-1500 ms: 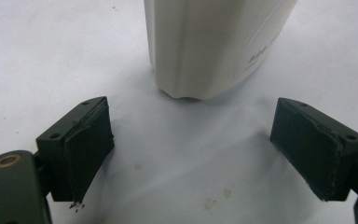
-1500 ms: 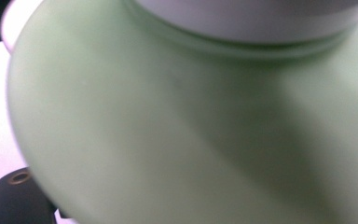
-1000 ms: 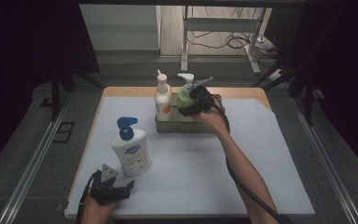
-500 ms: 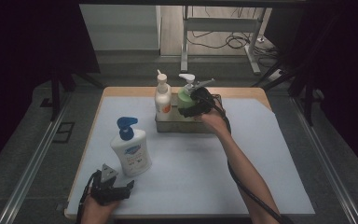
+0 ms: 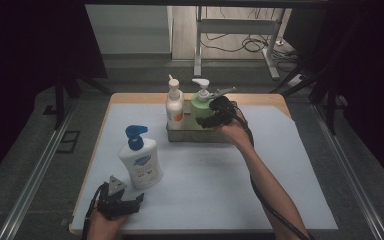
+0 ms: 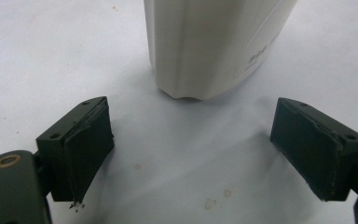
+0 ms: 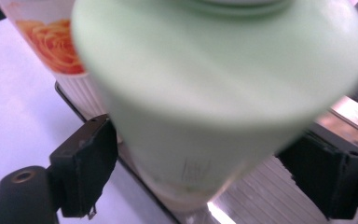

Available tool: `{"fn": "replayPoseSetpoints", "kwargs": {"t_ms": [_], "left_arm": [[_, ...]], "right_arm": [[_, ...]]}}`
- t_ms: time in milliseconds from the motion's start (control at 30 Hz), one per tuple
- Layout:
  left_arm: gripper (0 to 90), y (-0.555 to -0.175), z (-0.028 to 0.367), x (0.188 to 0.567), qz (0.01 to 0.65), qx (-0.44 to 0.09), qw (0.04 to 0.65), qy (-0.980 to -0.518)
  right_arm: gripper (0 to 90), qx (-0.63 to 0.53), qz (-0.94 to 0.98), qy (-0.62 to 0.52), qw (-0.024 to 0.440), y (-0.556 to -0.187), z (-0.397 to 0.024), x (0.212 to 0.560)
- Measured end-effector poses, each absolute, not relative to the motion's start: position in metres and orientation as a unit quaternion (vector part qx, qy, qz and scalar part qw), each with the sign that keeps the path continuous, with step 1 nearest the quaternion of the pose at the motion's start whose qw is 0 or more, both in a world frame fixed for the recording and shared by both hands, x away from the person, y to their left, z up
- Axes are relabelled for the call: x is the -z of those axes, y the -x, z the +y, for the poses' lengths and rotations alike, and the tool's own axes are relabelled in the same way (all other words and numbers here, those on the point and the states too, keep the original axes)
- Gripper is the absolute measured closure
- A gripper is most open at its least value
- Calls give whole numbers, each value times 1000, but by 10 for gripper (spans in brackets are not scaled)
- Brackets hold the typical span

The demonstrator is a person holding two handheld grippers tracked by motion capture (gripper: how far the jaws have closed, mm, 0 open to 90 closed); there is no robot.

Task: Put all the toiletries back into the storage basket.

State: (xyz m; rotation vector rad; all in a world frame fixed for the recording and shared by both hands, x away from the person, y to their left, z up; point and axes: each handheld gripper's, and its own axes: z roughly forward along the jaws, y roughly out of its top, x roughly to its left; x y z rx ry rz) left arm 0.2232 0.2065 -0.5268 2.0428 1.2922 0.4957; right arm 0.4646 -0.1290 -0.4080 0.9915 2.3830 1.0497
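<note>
Left tool [image 5: 116,200]: jaws released, empty, near desk [image 5: 205,190] edge.
White pump bottle [image 5: 141,161]: one, blue pump, label unreadable, just beyond.
Right tool [image 5: 211,118]: jaws astride green pump bottle [image 5: 200,103]; grip uncertain.
Metal tray [image 5: 200,135]: holds two bottles, green beside orange-flowered white bottle [image 5: 174,103].

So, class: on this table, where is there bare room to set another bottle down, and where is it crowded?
Free: the wide stretch of white mat between the blue-capped bottle and the person's right forearm, and the mat's right side beyond that arm. Crowded: the metal tray at the back, where the white bottle, green bottle and right gripper bunch together.
</note>
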Motion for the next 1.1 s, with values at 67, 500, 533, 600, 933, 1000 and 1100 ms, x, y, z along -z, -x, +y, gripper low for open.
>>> {"fn": "replayPoseSetpoints", "kwargs": {"t_ms": [67, 500, 533, 600, 933, 1000, 1100], "left_arm": [[125, -223, 207, 527, 494, -190, 331, -781], [125, -223, 206, 527, 494, -190, 331, -781], [125, -223, 206, 527, 494, -190, 331, -781], [125, -223, 206, 527, 494, -190, 331, -781], [125, -223, 206, 527, 494, -190, 331, -781], [125, -223, 206, 527, 495, -190, 331, -781], [125, -223, 206, 527, 495, -190, 331, -781]], "right_arm": [[137, -374, 843, -344, 178, -462, -133, 406], [143, -380, 837, -357, 166, -444, -159, 396], [144, -381, 838, -356, 161, -443, -162, 396], [152, -382, 836, -360, 161, -442, -167, 396], [470, -384, 825, -381, 162, -442, -186, 400], [518, -384, 825, -378, 167, -443, -186, 401], [619, -380, 828, -375, 172, -446, -185, 405]]}}
